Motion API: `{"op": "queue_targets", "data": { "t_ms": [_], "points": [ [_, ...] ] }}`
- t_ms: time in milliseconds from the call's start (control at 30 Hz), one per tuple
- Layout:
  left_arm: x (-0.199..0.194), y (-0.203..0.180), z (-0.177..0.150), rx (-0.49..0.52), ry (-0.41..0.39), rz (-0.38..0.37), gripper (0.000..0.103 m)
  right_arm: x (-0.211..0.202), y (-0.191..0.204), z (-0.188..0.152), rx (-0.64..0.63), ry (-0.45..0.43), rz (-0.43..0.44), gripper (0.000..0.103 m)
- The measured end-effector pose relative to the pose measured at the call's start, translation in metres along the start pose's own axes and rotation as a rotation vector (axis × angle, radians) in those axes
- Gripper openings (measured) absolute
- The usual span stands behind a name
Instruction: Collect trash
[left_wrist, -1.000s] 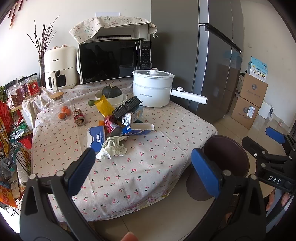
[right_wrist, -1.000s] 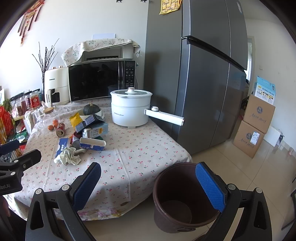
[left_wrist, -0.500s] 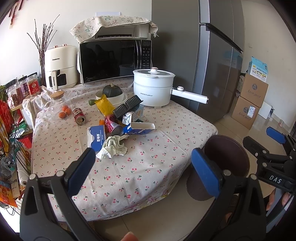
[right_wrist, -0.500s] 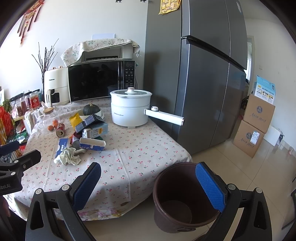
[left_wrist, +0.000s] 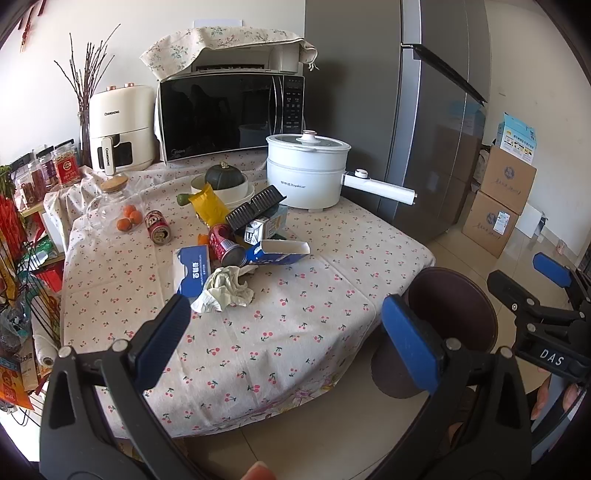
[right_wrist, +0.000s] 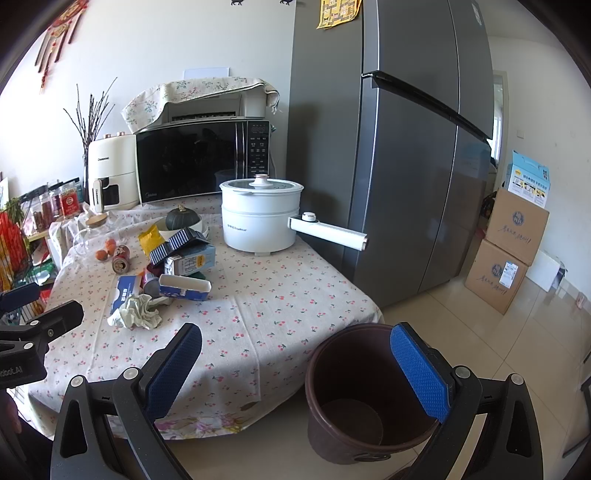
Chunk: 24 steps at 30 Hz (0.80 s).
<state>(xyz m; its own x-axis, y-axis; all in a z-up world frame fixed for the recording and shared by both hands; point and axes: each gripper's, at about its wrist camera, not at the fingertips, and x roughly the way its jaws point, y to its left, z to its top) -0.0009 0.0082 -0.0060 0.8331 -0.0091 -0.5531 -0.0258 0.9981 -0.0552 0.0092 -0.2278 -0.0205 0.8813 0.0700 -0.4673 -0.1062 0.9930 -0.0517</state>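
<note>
On the counter (left_wrist: 295, 332), toward its left-middle part, the trash lies in a loose heap: a crumpled tissue (left_wrist: 227, 290) nearest the front edge, a flat blue box (left_wrist: 194, 271) touching its left side, a red can (left_wrist: 225, 245) on its side just behind, and an open blue carton (left_wrist: 279, 253) to the right of that can. Behind these sit a milk carton (left_wrist: 264, 227) with a black ridged tray (left_wrist: 255, 208) leaning over it, a yellow packet (left_wrist: 208, 205), and a second can (left_wrist: 159, 230) lying apart to the left near some oranges (left_wrist: 129, 219). A brown bin (right_wrist: 369, 391) stands on the floor just off the counter's front right corner, its mouth open and nothing seen inside. The left hand-held gripper (left_wrist: 284, 339) hangs in front of the counter with its blue pads spread wide, holding nothing and touching nothing; the tissue is just beyond its left pad. The right hand-held gripper (right_wrist: 295, 369) is likewise wide open and bare, level over the counter's corner with its right pad above the bin's rim. Fingertips (left_wrist: 543, 398) of the person's right hand show under that tool in the left view. The front half of the cloth is bare, while a white pot (left_wrist: 308, 170), a microwave (left_wrist: 229, 114) and a grey fridge (right_wrist: 406, 147) close off the back and right.
</note>
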Motion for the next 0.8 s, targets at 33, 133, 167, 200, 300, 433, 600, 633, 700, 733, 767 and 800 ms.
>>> {"op": "queue_targets", "data": {
  "t_ms": [33,133,167,200,300,433,600,633,700,733,767,800],
  "points": [
    [0.000,0.000,0.001,0.000,0.004,0.000,0.103,0.000,0.000,0.000,0.000,0.000,0.000,0.103],
    [0.001,-0.001,0.001,-0.014,0.016,-0.008,0.103,0.000,0.000,0.000,-0.001,0.000,-0.002,0.103],
    [0.002,0.000,0.001,-0.018,0.016,-0.010,0.103,0.000,0.000,0.000,0.000,0.001,-0.001,0.103],
    [0.002,0.000,0.001,-0.018,0.017,-0.008,0.103,0.000,0.000,0.000,0.000,0.002,0.000,0.103],
    [0.001,0.000,0.002,-0.027,0.020,-0.008,0.103,0.000,0.000,0.000,0.001,0.000,0.000,0.103],
    [0.001,0.002,0.002,-0.014,-0.018,0.013,0.103,0.000,-0.001,0.001,0.005,-0.001,0.000,0.103],
    [0.004,0.004,0.002,-0.012,-0.006,0.031,0.103,-0.002,-0.004,0.006,0.014,-0.004,0.011,0.103],
    [0.004,0.005,0.002,-0.014,-0.006,0.033,0.103,-0.003,-0.004,0.007,0.012,-0.007,0.012,0.103],
    [0.006,0.006,0.003,-0.022,0.009,0.040,0.103,-0.003,-0.002,0.009,0.004,-0.010,0.015,0.103],
    [0.007,0.007,0.004,-0.022,0.014,0.045,0.103,-0.003,-0.001,0.011,0.000,-0.009,0.019,0.103],
    [0.008,0.007,0.004,-0.024,0.022,0.048,0.103,-0.002,0.000,0.012,-0.004,-0.006,0.025,0.103],
    [0.009,0.009,0.005,-0.023,0.028,0.054,0.103,-0.001,0.001,0.014,-0.006,-0.003,0.034,0.103]
  ]
}}
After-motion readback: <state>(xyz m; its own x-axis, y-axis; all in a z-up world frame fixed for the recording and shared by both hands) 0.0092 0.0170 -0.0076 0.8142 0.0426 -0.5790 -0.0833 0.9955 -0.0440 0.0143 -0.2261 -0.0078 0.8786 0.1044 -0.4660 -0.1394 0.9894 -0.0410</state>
